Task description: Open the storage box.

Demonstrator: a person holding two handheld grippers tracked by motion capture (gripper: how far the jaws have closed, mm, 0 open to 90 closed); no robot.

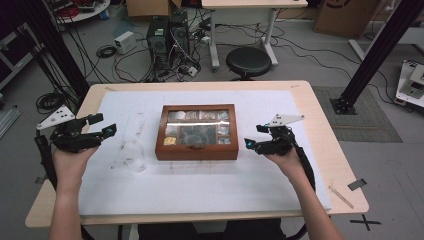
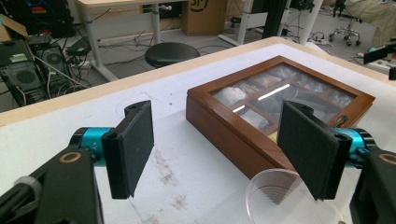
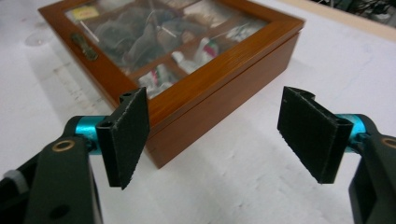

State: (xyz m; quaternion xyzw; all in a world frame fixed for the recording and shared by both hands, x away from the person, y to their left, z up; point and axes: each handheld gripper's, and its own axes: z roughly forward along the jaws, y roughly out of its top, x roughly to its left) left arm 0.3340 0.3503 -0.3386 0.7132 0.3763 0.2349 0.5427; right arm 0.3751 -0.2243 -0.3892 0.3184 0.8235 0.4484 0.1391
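Wooden box with glass lid [image 1: 196,132] shut, mid worktop [image 1: 320,130]. Clear plastic cup [image 1: 132,156] just left of it. Left tongs [image 1: 102,125] and right tongs [image 1: 253,137] spread wide, empty, flanking box.

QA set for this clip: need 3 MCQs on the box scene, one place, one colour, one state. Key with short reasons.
1. Where is the clear plastic cup?
A. On the box lid
B. On the white mat left of the wooden box
C. On the stool

2. What colour is the frame of the wooden box?
A. Reddish brown
B. Blue
C. White

3. How is the box lid?
A. Taken off
B. Propped open
C. Shut

Key:
1 B: the high view shows the cup on the mat, between the left gripper and the box.
2 A: brown wood shows around the glass pane.
3 C: the lid lies flat on the box; the right gripper hovers open beside it.
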